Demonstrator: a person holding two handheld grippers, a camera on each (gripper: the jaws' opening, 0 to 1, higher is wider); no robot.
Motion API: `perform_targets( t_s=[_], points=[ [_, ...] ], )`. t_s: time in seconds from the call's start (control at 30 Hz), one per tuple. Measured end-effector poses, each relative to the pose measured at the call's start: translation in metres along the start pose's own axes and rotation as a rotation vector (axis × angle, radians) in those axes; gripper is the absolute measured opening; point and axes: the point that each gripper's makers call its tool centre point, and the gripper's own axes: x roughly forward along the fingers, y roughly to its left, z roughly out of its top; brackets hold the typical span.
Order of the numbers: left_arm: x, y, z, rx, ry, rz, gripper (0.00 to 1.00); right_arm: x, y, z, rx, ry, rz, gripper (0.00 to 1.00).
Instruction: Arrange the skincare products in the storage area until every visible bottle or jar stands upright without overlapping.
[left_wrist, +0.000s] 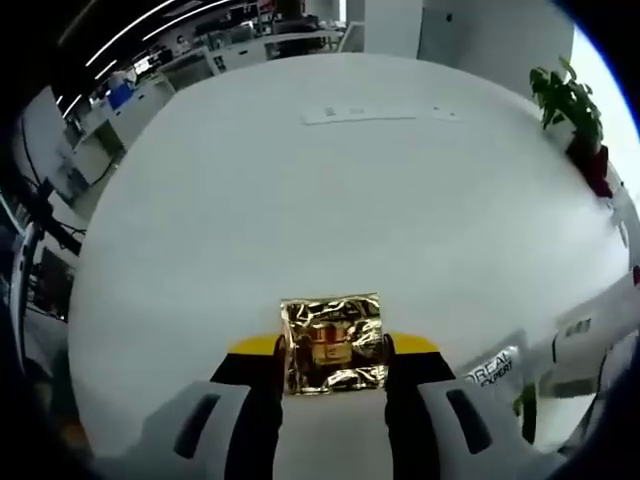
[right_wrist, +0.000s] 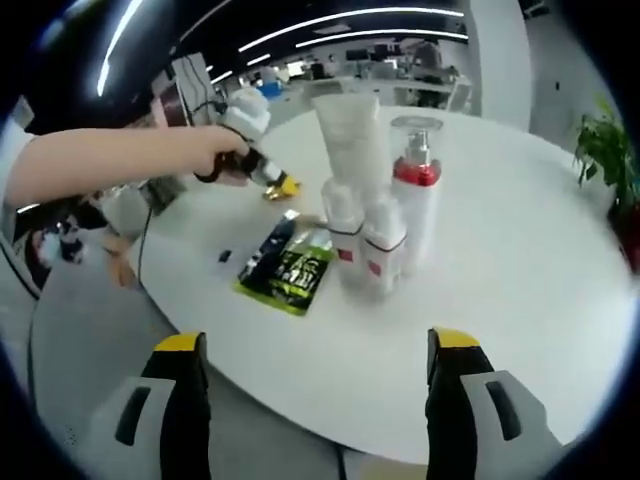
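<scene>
Gripping a gold packet (left_wrist: 333, 345) in your left gripper (left_wrist: 333, 362), right gripper (right_wrist: 318, 360) spread wide — bottles (right_wrist: 385, 190) stand upright; flat green sachets (right_wrist: 288, 268) remain.

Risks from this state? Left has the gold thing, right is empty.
1. The gold packet sits only at the tips of the left hand-held gripper; it may slip out.
2. The white bottles and the tall tube stand tightly clustered; setting anything beside them could topple one.
3. The green sachet lies flat near the table edge.
</scene>
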Motion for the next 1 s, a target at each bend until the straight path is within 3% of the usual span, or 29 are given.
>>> perform_targets(
  t_s=[0.5, 0.63, 0.7, 0.93, 1.0],
  points=[
    [-0.057, 0.010, -0.009, -0.051, -0.079, -0.014, 0.39, 0.001, 0.008, 0.000, -0.077, 0.013, 0.008, 0.90],
    [-0.073, 0.013, -0.022, -0.067, -0.093, -0.016, 0.39, 0.001, 0.009, 0.001, -0.092, 0.013, 0.008, 0.90],
    [-0.071, 0.014, -0.020, -0.074, -0.096, -0.020, 0.39, 0.002, 0.011, 0.000, -0.098, 0.017, 0.017, 0.90],
    [-0.092, 0.020, -0.047, -0.097, -0.110, -0.025, 0.39, 0.002, 0.018, -0.002, -0.121, 0.027, 0.035, 0.90],
    [-0.093, 0.020, -0.048, -0.102, -0.111, -0.026, 0.39, 0.002, 0.018, -0.001, -0.128, 0.029, 0.038, 0.90]
  ],
)
